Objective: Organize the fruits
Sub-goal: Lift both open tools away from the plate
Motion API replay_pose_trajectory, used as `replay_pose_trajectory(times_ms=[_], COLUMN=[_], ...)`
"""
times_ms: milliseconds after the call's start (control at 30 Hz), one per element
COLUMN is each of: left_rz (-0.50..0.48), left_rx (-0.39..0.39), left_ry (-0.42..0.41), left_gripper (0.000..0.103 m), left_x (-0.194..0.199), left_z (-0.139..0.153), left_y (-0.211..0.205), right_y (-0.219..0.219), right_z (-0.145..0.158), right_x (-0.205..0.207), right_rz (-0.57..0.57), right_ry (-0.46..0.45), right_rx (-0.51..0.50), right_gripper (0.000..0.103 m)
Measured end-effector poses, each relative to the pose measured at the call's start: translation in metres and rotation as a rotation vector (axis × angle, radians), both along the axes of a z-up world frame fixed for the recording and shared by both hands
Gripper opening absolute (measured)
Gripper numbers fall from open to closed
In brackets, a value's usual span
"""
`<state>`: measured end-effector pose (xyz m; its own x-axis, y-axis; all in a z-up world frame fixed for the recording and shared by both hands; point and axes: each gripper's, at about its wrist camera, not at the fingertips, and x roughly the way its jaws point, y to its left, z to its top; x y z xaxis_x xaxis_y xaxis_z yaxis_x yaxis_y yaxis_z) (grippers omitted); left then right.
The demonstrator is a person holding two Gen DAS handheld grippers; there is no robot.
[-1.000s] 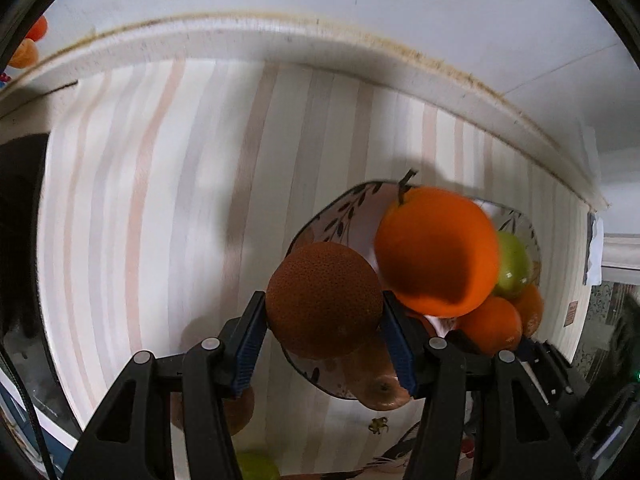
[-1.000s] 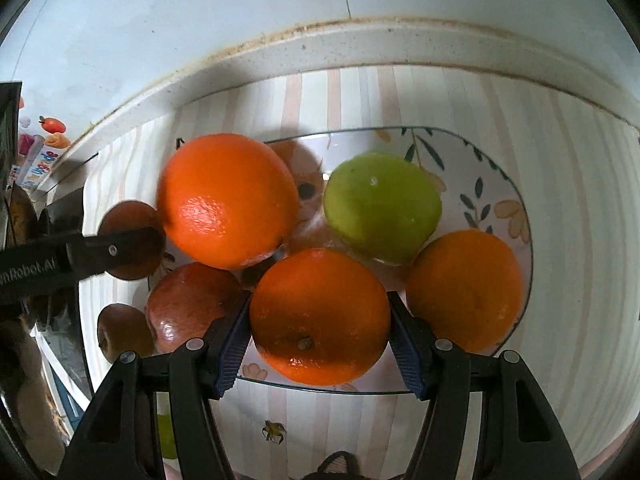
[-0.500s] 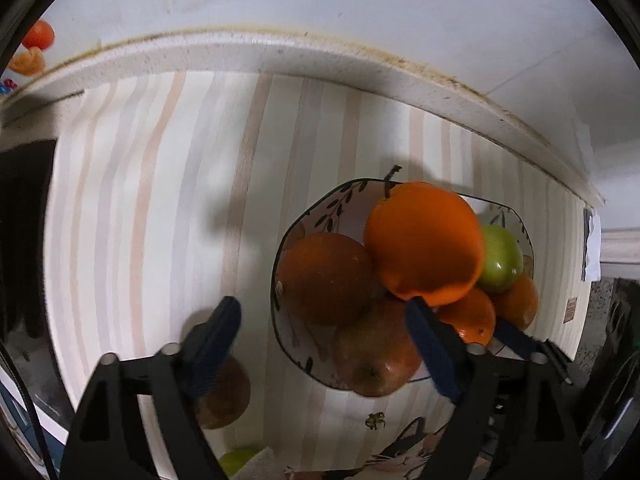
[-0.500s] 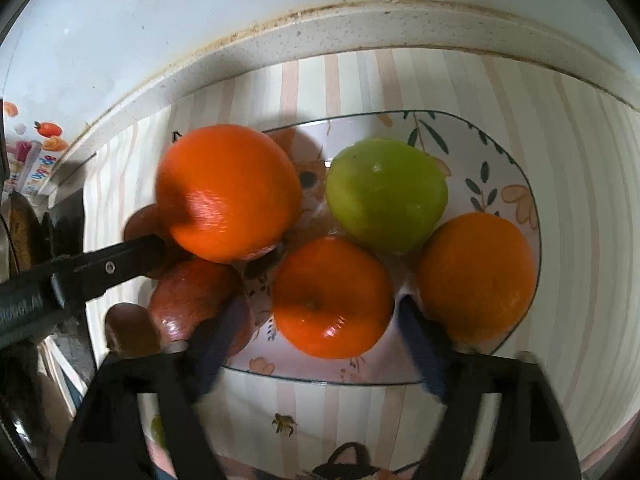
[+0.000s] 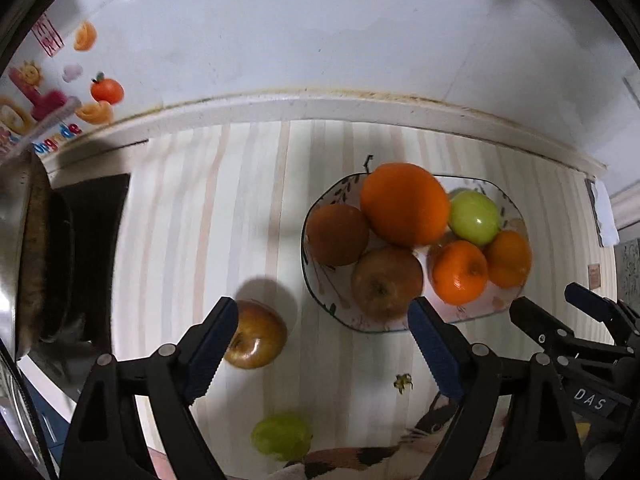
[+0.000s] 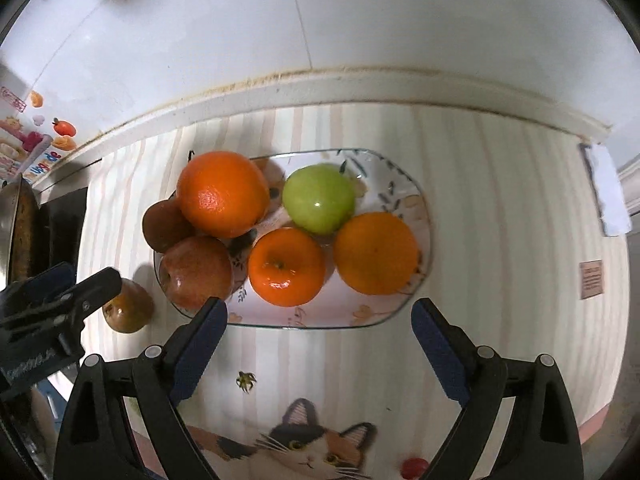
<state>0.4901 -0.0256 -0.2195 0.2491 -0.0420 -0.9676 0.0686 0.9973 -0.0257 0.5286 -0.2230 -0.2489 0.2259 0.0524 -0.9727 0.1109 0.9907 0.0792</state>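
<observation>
6 fruits are seen gathered on the plate (image 6: pixel 424 216); a russet apple (image 5: pixel 256 338) and green fruit (image 5: pixel 281 436) remain on the bench (image 5: pixel 192 220). Both the left gripper (image 5: pixel 322 346) and right gripper (image 6: pixel 320 344) are held wide open, empty.

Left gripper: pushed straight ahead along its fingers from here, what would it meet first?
Probably the plate rim and the brownish apple on its near side; the left gripper is open, though depth is unclear.
</observation>
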Motion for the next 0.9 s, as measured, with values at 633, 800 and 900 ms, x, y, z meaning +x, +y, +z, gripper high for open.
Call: replay_pose_trajectory(times_ms=[633,800,900], left_rz=[-0.029,-0.029,-0.027], left_rx=[-0.041,-0.045,-0.047], left_ry=[-0.185,-0.238,-0.268], left_gripper=[0.087,0.087,0.087], left_x=[-0.097,-0.121,-0.133], left_z=[0.087,0.112,0.126], left_y=[-0.016,-0.014,-0.012], right_y=[0.002,0.005,0.009], right_z=[0.096,0.131,0.15], right_x=[-0.103,-0.128,-0.142], right_rz=[0.0,0.008,0.017], right_ry=[-0.179,-0.25,-0.285], right_rx=[-0.005,-0.018,-0.021], right_gripper=[0.095,0.095,0.095])
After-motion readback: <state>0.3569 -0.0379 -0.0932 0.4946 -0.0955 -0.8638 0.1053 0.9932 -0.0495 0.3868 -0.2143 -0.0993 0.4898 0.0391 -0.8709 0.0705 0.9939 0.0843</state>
